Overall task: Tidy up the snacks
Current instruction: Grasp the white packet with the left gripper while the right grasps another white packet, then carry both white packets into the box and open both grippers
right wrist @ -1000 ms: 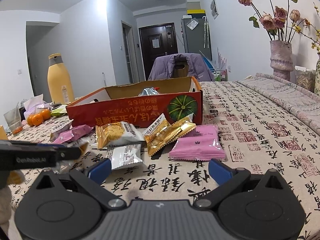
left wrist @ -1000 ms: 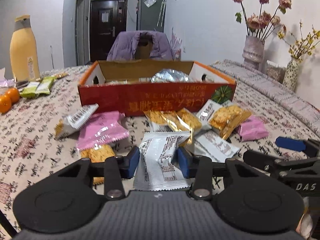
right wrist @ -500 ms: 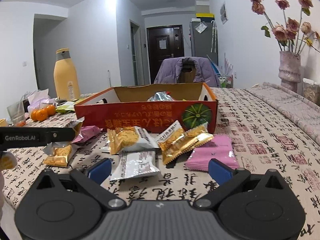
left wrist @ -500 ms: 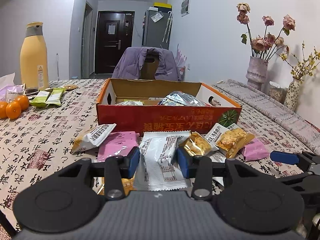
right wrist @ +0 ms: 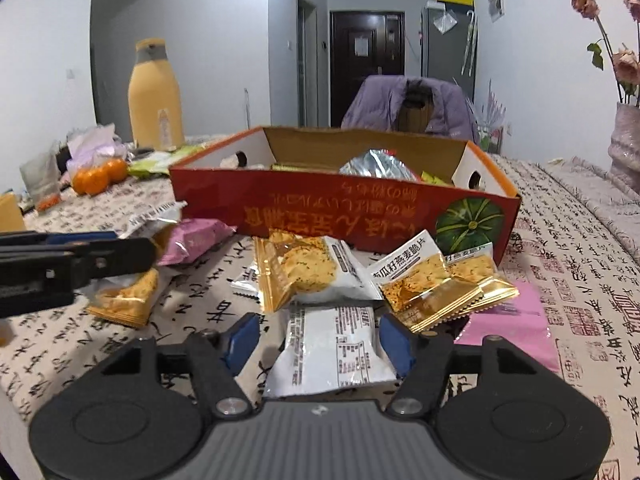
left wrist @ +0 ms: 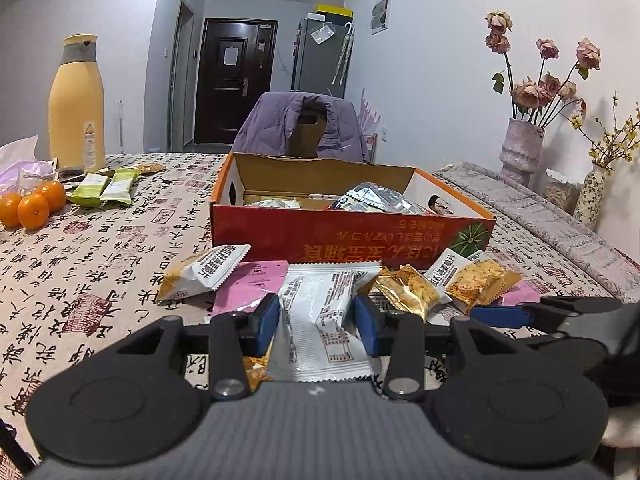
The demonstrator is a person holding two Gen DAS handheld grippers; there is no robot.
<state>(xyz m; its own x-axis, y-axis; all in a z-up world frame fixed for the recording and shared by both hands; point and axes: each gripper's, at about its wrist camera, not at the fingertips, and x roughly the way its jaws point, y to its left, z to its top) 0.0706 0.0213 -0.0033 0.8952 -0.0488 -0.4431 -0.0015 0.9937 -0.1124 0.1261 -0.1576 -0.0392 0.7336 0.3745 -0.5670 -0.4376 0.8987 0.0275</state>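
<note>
behind the red box's (left wrist: 352, 240) front wall, most of its contents are hidden; only a silver bag (left wrist: 376, 199) pokes up. only the right wrist view shows the second white packet (right wrist: 332, 354) lying on the counter (right wrist: 580, 280) between the right gripper's (right wrist: 318, 338) parted fingers, contact unclear. the left gripper's (left wrist: 316, 320) fingers clamp a white snack packet (left wrist: 320, 320) near the box.
</note>
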